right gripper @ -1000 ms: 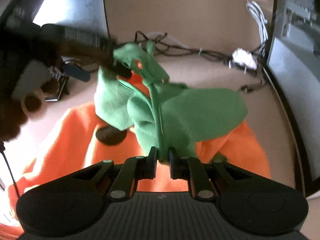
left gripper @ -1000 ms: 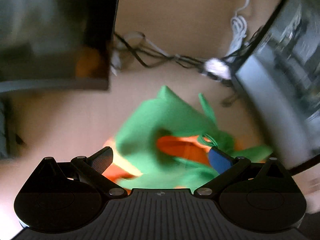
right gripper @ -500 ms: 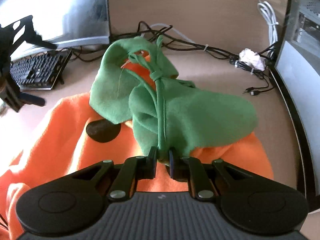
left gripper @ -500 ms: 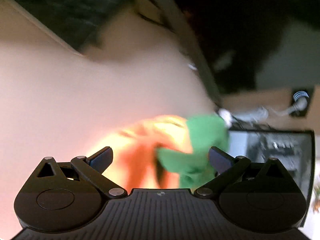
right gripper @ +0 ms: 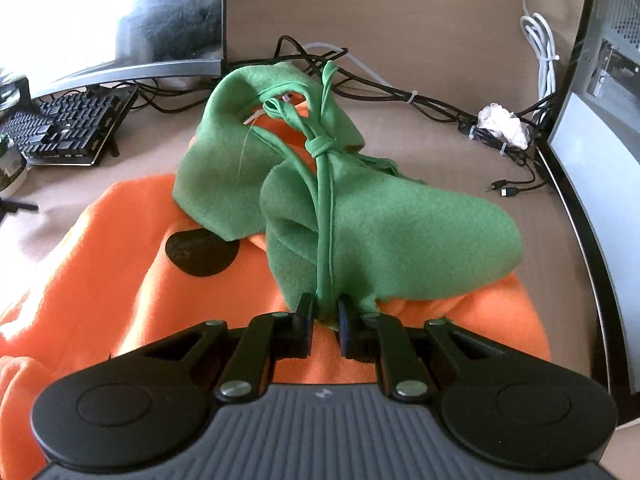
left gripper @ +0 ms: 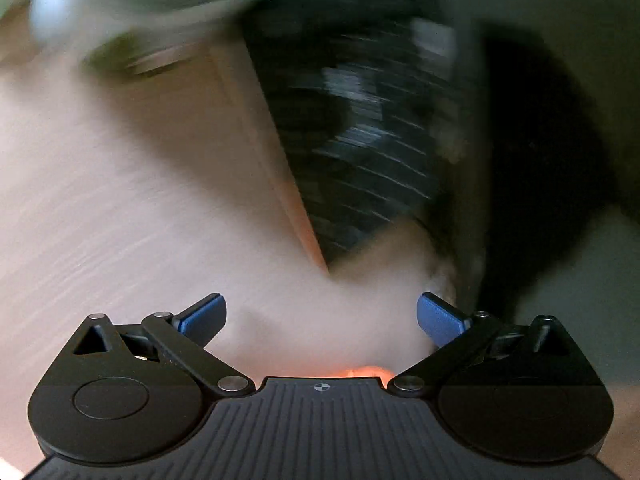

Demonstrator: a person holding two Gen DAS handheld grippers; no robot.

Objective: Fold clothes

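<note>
Beige desk [right gripper: 420, 148] carries the orange garment [right gripper: 120, 264], spread across the near side w/ a black round patch [right gripper: 200, 254], and its green collar piece [right gripper: 392, 236] heaped on top toward the middle, cords knotted. Monitor [right gripper: 112, 16] and keyboard [right gripper: 64, 128] sit back-left, cable tangle [right gripper: 400, 96] behind. Right gripper [right gripper: 325, 316] is pinched narrow on the green cords [right gripper: 325, 216]; left gripper [left gripper: 321, 316] is spread wide w/ nothing between the blue pads [left gripper: 204, 314], view badly blurred, only a dark keyboard-like shape visible.

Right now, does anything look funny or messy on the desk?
Yes. The orange garment lies bunched on the desk, its green collar crumpled, the green tie knotted. The right gripper pinches that collar. Tangled cables sprawl behind.
</note>
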